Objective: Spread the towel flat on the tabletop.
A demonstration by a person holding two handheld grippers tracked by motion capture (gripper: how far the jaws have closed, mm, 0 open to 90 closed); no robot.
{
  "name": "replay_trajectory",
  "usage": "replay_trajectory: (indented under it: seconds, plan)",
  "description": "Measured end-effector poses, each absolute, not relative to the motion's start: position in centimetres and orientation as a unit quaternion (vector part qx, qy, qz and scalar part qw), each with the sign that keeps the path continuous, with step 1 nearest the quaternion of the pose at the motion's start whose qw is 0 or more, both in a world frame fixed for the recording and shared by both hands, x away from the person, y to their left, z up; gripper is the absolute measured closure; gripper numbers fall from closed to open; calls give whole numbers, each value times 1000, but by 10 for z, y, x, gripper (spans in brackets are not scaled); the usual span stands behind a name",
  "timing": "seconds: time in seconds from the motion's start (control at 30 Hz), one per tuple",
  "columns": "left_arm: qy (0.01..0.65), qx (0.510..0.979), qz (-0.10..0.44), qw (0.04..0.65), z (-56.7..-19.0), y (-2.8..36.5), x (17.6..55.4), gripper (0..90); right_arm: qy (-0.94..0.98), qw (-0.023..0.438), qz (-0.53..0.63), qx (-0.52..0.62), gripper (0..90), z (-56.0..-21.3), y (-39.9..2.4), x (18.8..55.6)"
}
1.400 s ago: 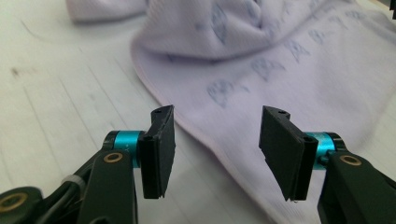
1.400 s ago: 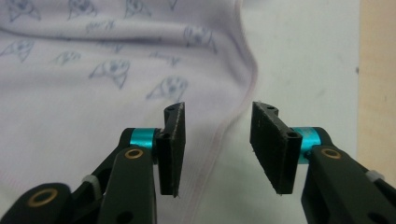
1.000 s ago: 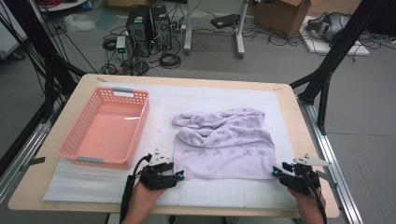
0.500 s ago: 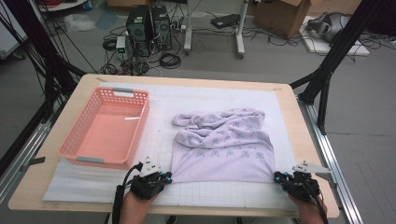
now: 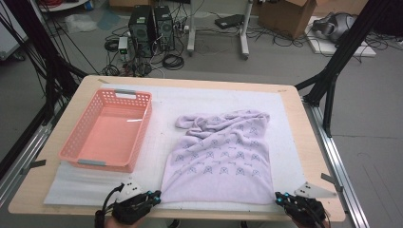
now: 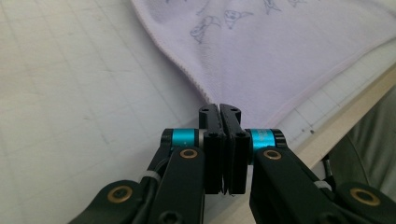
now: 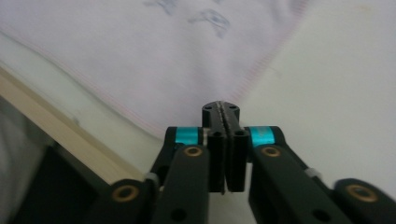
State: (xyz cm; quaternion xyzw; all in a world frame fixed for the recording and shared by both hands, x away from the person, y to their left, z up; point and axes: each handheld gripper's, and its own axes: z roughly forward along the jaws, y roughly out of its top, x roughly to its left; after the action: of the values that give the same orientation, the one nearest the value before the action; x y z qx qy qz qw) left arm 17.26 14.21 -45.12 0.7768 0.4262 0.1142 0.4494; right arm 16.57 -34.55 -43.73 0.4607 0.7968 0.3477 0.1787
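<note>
Towel (image 5: 221, 156): pale lilac, showing a repeated grey outline motif and a pink stitched hem. Basket (image 5: 109, 130): salmon pink, carrying grey handles. Bench (image 5: 304, 128): light wood, wearing a white gridded mat (image 5: 164, 102). Tool bodies: black, showing turquoise bands.

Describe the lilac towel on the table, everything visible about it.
The lilac towel is soft terry-like cloth printed with small grey motifs and edged by a stitched hem. It lies on the white mat to the right of the pink basket, its near half spread flat, its far end bunched in folds. The left gripper has its jaws shut on the near left corner, and the right gripper is clamped on the near right corner, both close to the table's near edge.
</note>
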Motion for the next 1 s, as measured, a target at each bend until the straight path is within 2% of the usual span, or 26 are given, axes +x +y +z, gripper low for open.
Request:
replay_trajectory:
  seconds: [0.17, 0.2, 0.23, 0.33, 0.37, 0.47, 0.57, 0.67, 0.7, 0.73, 0.8, 0.83, 1.0]
  plan:
    - [416, 782, 109, 451, -453, 138, 166, 874, 768, 176, 363, 498, 892, -439, -378, 149]
    - [415, 781, 113, 454, -452, 139, 166, 868, 761, 177, 371, 502, 860, -438, -382, 148]
    - [418, 775, 117, 460, -451, 139, 167, 819, 755, 177, 378, 505, 835, -436, -382, 149]
    - [424, 757, 127, 481, -448, 140, 173, 597, 757, 179, 387, 494, 759, -434, -371, 154]
    - [424, 755, 129, 483, -447, 140, 176, 558, 763, 179, 387, 486, 723, -435, -365, 157]
    - [428, 754, 125, 482, -447, 136, 189, 486, 772, 178, 379, 478, 627, -438, -348, 168]
    - [430, 759, 120, 473, -449, 129, 199, 477, 777, 179, 370, 476, 586, -442, -334, 180]
    - [424, 778, 115, 450, -454, 119, 203, 494, 784, 190, 351, 475, 584, -446, -325, 187]
    - [415, 783, 141, 442, -455, 116, 199, 530, 785, 193, 349, 474, 586, -446, -324, 187]
    - [409, 789, 157, 431, -454, 114, 197, 612, 786, 196, 347, 473, 587, -446, -324, 187]
    - [413, 790, 140, 430, -453, 118, 196, 824, 785, 195, 349, 473, 591, -447, -324, 187]
    - [414, 790, 140, 429, -453, 120, 193, 858, 783, 194, 351, 475, 595, -447, -325, 187]
    - [418, 789, 129, 432, -452, 135, 170, 871, 782, 194, 356, 473, 633, -447, -325, 187]
